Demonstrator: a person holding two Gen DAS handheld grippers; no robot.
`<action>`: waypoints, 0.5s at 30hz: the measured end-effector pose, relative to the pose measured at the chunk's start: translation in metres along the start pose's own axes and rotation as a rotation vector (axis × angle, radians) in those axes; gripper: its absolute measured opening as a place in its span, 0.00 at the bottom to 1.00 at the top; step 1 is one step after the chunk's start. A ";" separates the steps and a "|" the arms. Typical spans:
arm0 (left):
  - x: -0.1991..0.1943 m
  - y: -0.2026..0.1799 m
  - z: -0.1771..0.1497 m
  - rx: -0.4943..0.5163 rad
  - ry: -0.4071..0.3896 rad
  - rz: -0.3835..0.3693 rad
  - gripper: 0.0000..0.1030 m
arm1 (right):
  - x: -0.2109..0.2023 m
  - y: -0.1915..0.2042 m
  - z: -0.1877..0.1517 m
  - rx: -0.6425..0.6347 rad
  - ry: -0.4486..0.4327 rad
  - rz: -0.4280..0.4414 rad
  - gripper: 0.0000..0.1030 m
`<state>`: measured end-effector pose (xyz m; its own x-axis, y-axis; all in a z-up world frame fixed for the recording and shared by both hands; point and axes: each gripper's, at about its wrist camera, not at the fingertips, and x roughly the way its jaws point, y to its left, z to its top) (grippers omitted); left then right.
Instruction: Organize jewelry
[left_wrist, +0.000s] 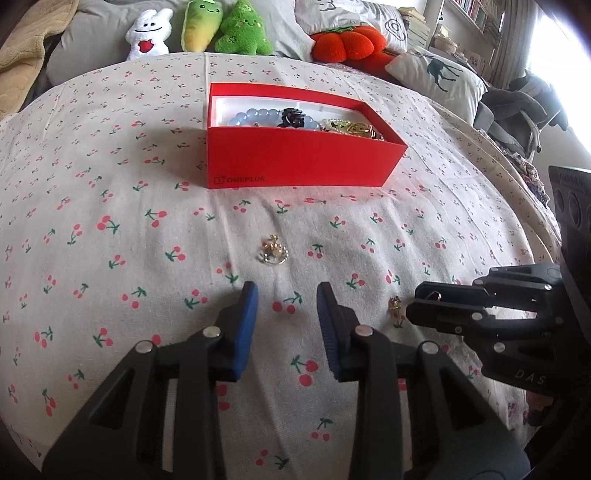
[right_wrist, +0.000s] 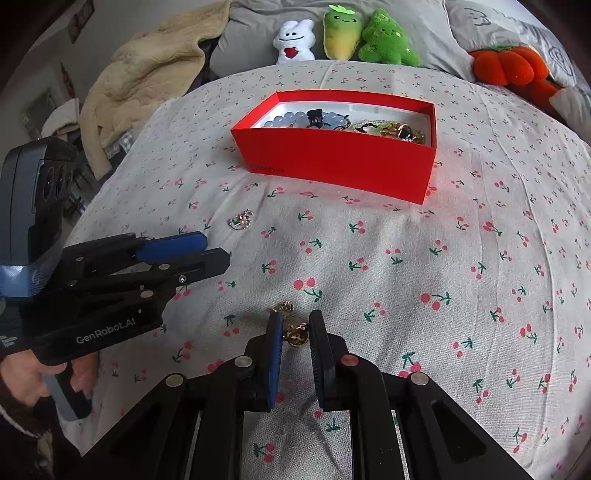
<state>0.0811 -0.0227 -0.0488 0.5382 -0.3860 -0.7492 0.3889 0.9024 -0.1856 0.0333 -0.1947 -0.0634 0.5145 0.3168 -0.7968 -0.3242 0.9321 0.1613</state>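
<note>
A: Three loose pieces lie out on the bed (left_wrist: 110, 166), with the rest already in the red box (left_wrist: 295, 158).

B: Which piece is the right gripper (right_wrist: 295, 334) on?

A: A small gold trinket (right_wrist: 296, 335). It sits between the jaws, which stand partly closed around it. I can't tell whether the pads press it yet; it looks bracketed rather than pinched. A second gold bit (right_wrist: 283, 306) lies on the cloth just past the left fingertip.

B: And the left gripper (left_wrist: 287, 295)?

A: Its jaws are spread wide and hold nothing. It hovers low over the cherry-print cloth, pointed at a silver and gold charm (left_wrist: 273, 250) a little ahead of its tips, probably lined up to take that one.

B: Why is the box set where it is?

A: It stands open, well beyond both tools, so either hand can carry a piece straight forward and drop it in. Blue beads (left_wrist: 258, 116), a black clip (left_wrist: 291, 115) and gold pieces (left_wrist: 354, 129) already lie inside.

B: Any risk?

A: The trinket is tiny and the bedding soft; the jaws could pinch cloth along with it.
</note>
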 end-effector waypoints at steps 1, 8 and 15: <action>0.003 -0.001 0.003 0.005 0.004 0.005 0.33 | -0.001 -0.001 0.001 0.005 0.000 0.002 0.14; 0.020 -0.010 0.015 0.058 0.031 0.059 0.32 | -0.004 -0.006 0.003 0.035 0.005 0.010 0.14; 0.024 -0.007 0.019 0.050 0.039 0.100 0.20 | -0.007 -0.007 0.006 0.044 -0.003 0.006 0.14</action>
<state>0.1053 -0.0419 -0.0537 0.5469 -0.2861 -0.7868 0.3724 0.9248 -0.0775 0.0367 -0.2022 -0.0548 0.5147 0.3233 -0.7941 -0.2924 0.9369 0.1919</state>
